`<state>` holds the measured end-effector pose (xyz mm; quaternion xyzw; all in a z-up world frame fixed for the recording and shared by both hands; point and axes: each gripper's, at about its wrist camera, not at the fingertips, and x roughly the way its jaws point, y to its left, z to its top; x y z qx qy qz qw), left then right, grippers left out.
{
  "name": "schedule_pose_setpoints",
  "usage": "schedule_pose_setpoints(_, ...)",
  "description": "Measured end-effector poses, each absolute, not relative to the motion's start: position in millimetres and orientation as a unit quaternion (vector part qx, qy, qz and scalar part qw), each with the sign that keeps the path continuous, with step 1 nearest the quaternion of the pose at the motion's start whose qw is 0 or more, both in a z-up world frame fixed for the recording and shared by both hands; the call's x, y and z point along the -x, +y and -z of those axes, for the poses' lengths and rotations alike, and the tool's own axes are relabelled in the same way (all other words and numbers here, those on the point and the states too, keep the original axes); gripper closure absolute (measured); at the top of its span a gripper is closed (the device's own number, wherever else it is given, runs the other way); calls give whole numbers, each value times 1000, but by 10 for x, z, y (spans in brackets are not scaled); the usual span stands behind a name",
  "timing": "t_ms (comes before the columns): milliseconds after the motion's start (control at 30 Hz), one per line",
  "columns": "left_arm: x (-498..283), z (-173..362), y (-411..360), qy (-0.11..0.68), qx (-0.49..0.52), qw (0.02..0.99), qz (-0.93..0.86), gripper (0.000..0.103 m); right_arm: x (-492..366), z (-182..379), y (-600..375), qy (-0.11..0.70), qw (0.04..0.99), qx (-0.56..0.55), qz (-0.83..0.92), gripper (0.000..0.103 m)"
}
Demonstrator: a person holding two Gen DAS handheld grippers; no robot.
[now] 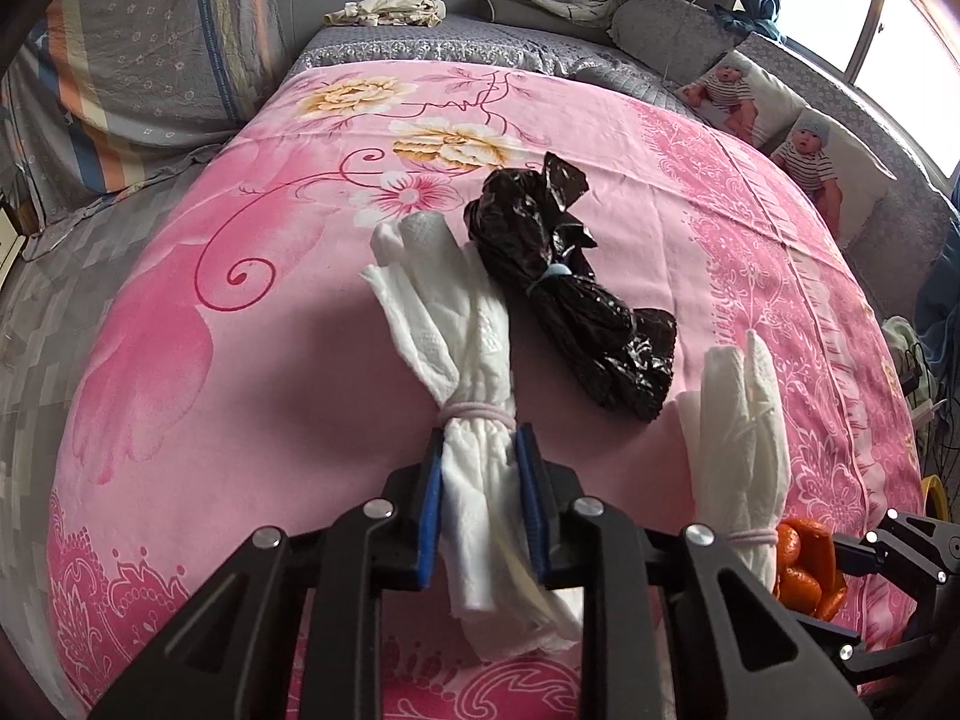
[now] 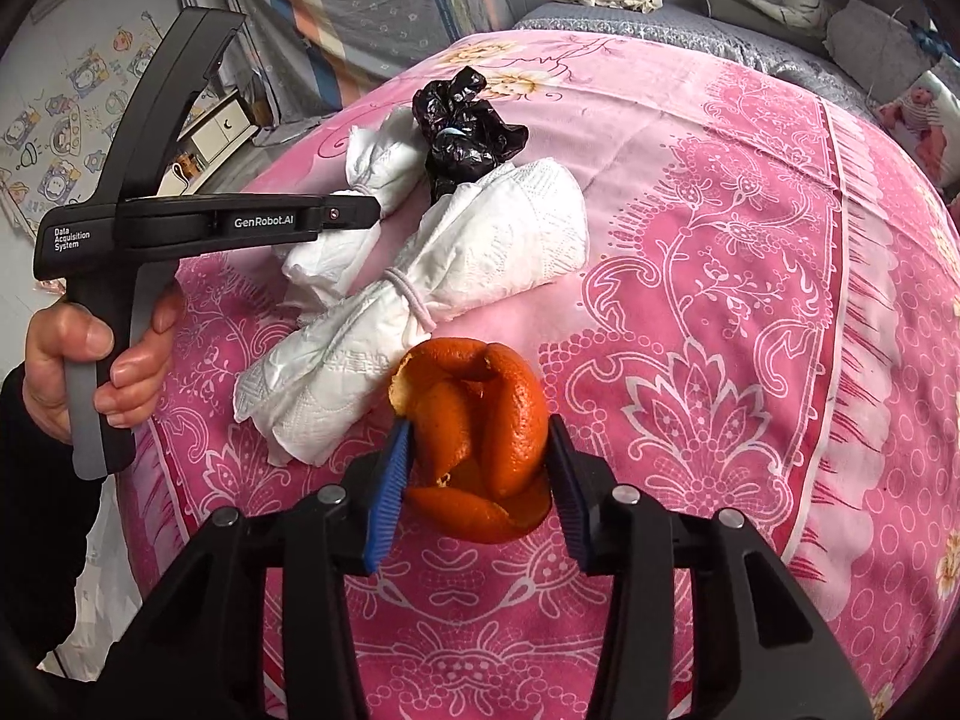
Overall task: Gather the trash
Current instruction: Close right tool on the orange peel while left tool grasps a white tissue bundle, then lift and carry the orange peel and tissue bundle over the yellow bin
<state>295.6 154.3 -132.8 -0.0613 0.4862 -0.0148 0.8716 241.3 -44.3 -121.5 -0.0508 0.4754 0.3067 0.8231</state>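
At left in the right wrist view, we see a hand (image 2: 90, 360) gripping the left tongs' handle; the other view lacks it. Our left tongs (image 1: 480, 468) are clenched on a banded tissue bundle (image 1: 462, 360) at lower centre. Our right tongs (image 2: 480, 480) grasp the orange peel (image 2: 480, 432). A black bag (image 1: 564, 276) lies just beyond on the pink bedspread (image 1: 210, 330), bare toward its right edge.

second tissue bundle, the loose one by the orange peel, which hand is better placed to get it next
Neither is free: the left gripper is clamped on a tissue bundle, the right gripper brackets the orange peel. The loose bundle lies right beside the peel, so probably the right.
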Motion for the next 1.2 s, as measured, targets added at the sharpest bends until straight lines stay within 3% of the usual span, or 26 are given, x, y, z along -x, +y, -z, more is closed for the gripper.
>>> schedule_pose_setpoints(533,-2470,980,1839,447,90,890,-5,82,-2231,1064,-577,461,830,32,-313,72)
schedule_pose_setpoints(1200,-1921,575,1226,404,57,911,57,82,-1854,760,-1125,423,861,-3,-283,72)
